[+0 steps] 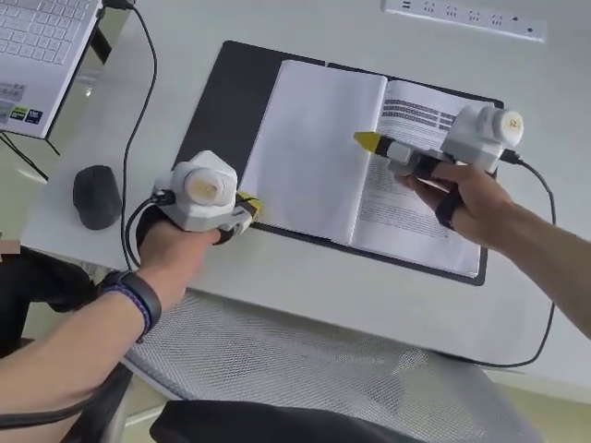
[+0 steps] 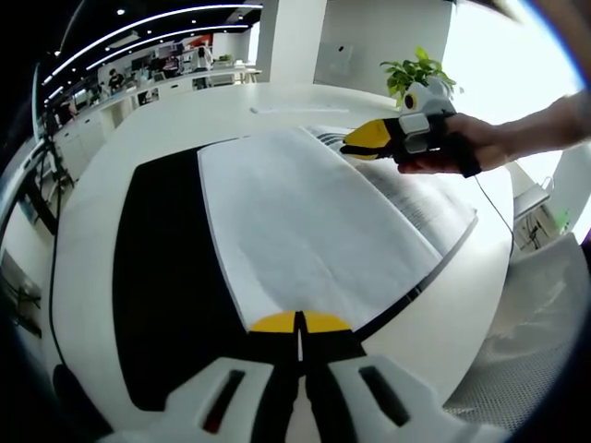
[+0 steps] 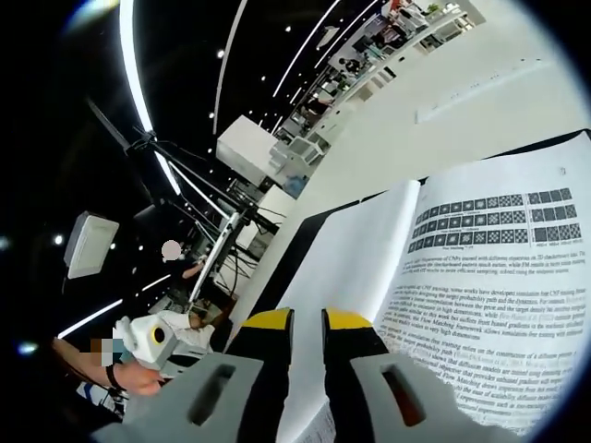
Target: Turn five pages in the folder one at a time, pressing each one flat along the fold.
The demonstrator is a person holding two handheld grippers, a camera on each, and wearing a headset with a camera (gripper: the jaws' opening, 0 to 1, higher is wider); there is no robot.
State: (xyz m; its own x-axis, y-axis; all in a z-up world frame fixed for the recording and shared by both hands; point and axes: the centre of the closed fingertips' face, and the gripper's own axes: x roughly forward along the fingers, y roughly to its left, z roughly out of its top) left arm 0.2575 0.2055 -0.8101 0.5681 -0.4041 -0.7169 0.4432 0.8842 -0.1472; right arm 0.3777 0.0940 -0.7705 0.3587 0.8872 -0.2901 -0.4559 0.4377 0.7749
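Observation:
A black folder lies open on the white table. Its left side shows a blank white page, its right side a printed page with text and a grid of small figures. My right gripper hovers at the fold between the two pages, its yellow fingertips a narrow gap apart with nothing between them. My left gripper rests at the folder's near edge, at the blank page's lower corner, its yellow tips pressed together. The right gripper also appears there, over the fold.
A laptop sits at the table's far left corner, with a black mouse in front of it and a cable running past. A white power strip lies at the back. A grey mesh chair stands below the table edge.

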